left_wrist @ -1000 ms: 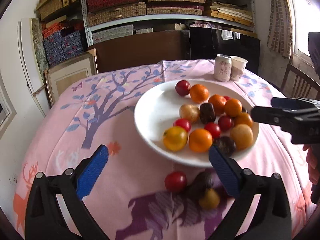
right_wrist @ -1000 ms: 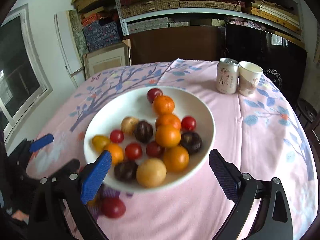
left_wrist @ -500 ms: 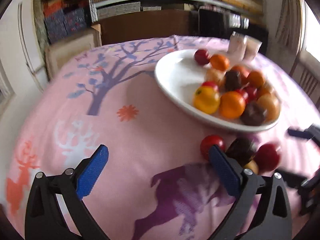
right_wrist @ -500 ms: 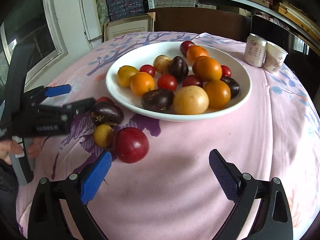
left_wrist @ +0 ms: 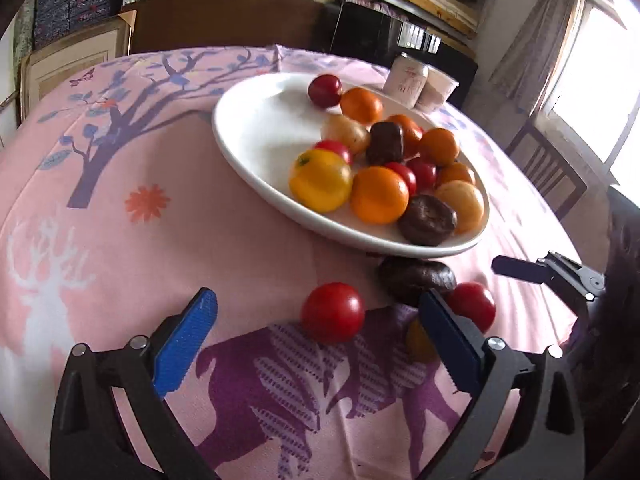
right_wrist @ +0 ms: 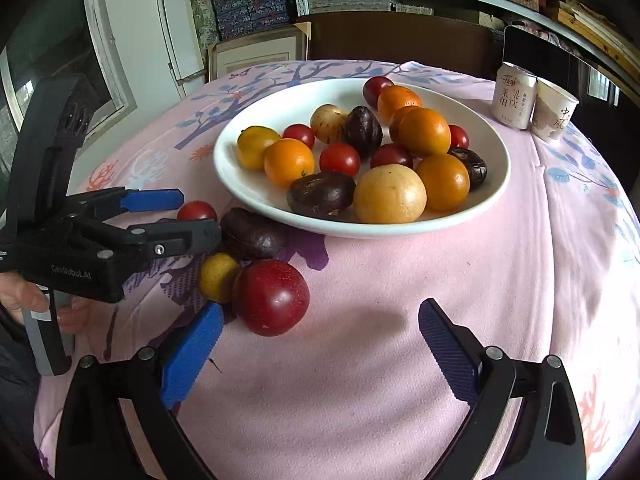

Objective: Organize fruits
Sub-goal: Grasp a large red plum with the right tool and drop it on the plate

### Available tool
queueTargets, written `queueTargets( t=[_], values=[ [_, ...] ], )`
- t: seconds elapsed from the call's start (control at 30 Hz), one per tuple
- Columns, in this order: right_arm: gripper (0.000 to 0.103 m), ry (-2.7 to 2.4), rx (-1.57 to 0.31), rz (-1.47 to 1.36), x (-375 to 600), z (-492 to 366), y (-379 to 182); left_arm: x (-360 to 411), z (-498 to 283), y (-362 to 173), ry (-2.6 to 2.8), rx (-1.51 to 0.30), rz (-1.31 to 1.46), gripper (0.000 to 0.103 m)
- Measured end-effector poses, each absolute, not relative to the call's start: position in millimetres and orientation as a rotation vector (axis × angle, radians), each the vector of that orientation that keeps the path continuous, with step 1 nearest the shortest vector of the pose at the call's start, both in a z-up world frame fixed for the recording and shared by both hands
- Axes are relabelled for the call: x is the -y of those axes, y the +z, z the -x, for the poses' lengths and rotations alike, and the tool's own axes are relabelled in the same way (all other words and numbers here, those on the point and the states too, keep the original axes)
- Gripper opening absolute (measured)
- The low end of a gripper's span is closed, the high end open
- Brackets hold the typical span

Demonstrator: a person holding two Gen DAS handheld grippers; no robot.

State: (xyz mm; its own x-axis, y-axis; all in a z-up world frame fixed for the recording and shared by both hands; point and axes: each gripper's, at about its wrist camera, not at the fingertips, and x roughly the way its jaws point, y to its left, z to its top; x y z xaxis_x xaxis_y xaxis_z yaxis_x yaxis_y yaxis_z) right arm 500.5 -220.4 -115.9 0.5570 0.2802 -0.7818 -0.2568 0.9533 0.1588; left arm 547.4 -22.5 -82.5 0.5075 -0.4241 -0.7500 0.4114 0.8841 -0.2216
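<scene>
A white plate (left_wrist: 256, 128) (right_wrist: 496, 184) holds several oranges, tomatoes, yellow fruits and dark passion fruits. On the pink cloth in front of it lie a small red tomato (left_wrist: 333, 312) (right_wrist: 197, 212), a dark passion fruit (left_wrist: 416, 278) (right_wrist: 253, 233), a red plum (left_wrist: 472, 306) (right_wrist: 272, 297) and a small yellow fruit (left_wrist: 418, 340) (right_wrist: 218, 277). My left gripper (left_wrist: 316, 342) (right_wrist: 192, 216) is open, the red tomato just ahead between its fingers. My right gripper (right_wrist: 320, 344) (left_wrist: 516, 270) is open and empty, the plum near its left finger.
A drink can (right_wrist: 514, 94) (left_wrist: 406, 80) and a paper cup (right_wrist: 554, 109) (left_wrist: 438, 90) stand behind the plate. Shelves with boxes, a dark cabinet and a wooden chair (left_wrist: 548, 172) surround the round table. The table edge curves close on all sides.
Both grippers moved down and in toward the loose fruits in front of the plate. The red tomato now sits between my left fingers; the plum is nearer my right gripper.
</scene>
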Motion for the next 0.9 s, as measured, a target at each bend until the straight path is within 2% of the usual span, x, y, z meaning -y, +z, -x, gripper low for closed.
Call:
queueTargets(
  t=[0.07,0.13,0.17,0.23,0.3,0.37,0.4,0.43,0.47,0.5,0.6,0.9],
  values=[
    [0.099,0.333,-0.918,-0.040,219.0,-500.8,-114.9,30.4,-540.3,-84.6,-0.476,-0.918,-0.073,0.093],
    [0.099,0.350,-0.923,-0.054,217.2,-501.7,-115.3,36.7,-529.5,-84.8,-0.415,-0.908,-0.199,0.074],
    [0.099,0.350,-0.923,-0.056,216.2,-502.0,-115.4,37.6,-523.8,-85.4,-0.415,-0.897,-0.231,0.072],
    [0.099,0.346,-0.913,-0.053,213.6,-502.7,-114.1,34.8,-516.5,-83.9,-0.431,-0.894,-0.222,0.061],
    [0.099,0.327,-0.897,-0.052,212.1,-504.0,-112.5,34.9,-514.0,-83.5,-0.443,-0.886,-0.234,0.055],
    [0.090,0.315,-0.903,-0.051,211.2,-505.4,-113.6,36.5,-516.3,-82.4,-0.449,-0.874,-0.218,0.042],
    [0.085,0.343,-0.897,-0.063,211.2,-504.5,-112.8,38.2,-515.7,-80.8,-0.465,-0.870,-0.195,0.027],
    [0.068,0.362,-0.890,-0.067,210.6,-502.7,-111.3,39.0,-514.0,-78.8,-0.476,-0.861,-0.172,0.027],
    [0.043,0.373,-0.872,-0.056,208.4,-498.6,-108.1,43.5,-517.7,-79.8,-0.485,-0.859,-0.168,0.027],
    [0.038,0.362,-0.856,-0.030,205.2,-494.9,-105.5,45.2,-516.2,-79.3,-0.497,-0.856,-0.166,0.027],
    [0.037,0.295,-0.833,0.047,196.4,-486.1,-103.3,47.2,-509.3,-72.1,-0.508,-0.805,-0.162,0.027],
    [0.037,0.224,-0.700,-0.064,228.3,-482.6,-70.1,43.9,-512.6,-45.5,-0.465,-0.713,-0.097,0.027]
  ],
)
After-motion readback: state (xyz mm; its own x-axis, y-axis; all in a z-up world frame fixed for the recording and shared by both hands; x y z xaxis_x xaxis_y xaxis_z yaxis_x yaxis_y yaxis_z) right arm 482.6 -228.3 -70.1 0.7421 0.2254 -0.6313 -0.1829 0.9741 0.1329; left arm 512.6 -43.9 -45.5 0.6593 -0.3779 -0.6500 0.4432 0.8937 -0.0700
